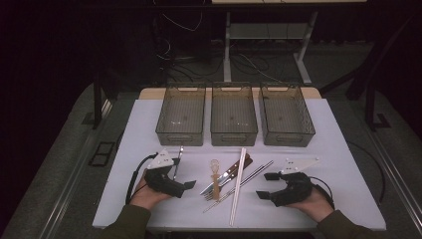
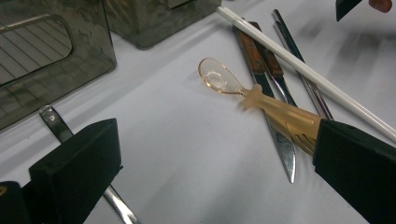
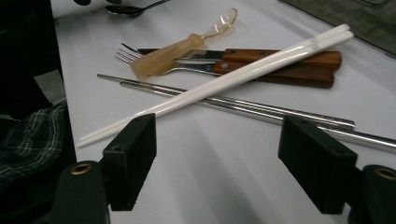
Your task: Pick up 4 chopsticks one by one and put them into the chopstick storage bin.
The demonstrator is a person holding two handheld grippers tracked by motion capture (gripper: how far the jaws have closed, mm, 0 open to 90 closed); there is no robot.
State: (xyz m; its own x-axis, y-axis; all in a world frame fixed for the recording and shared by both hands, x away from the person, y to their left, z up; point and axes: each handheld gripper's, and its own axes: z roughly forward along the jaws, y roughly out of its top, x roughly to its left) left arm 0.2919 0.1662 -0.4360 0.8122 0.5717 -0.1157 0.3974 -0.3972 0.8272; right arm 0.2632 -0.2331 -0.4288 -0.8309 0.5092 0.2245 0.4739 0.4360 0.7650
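Scene: we see a pile of cutlery in the middle of the white table [image 1: 149,209], with 3 grey bins [image 1: 234,115] in a row behind it, all looking bare inside.
Left gripper [image 1: 180,173]: we hold it just left of the pile, jaws apart and clamped on nothing; a metal spoon [image 2: 56,123] lies on the table under it.
Right gripper [image 1: 264,185]: it sits just right of the pile, jaws wide apart and free, facing the white chopsticks [image 3: 243,74].
Nearest things: the amber plastic spoon [image 2: 261,100] lies on top of the wooden-handled knife [image 2: 261,70] and fork; the metal chopsticks [image 3: 243,106] lie beneath the white pair.
Step in hand, as we judge it: picking the 1st piece out of the pile for sorting into a bin.
Doing it well: we take what lies on top, so the amber plastic spoon or the white chopsticks go before the knife.
Grip advice: we come in low, straddle the handle across its width, and close near its middle so it stays level.
Risk: thin chopsticks may roll or split apart; we pinch both of the pair together.
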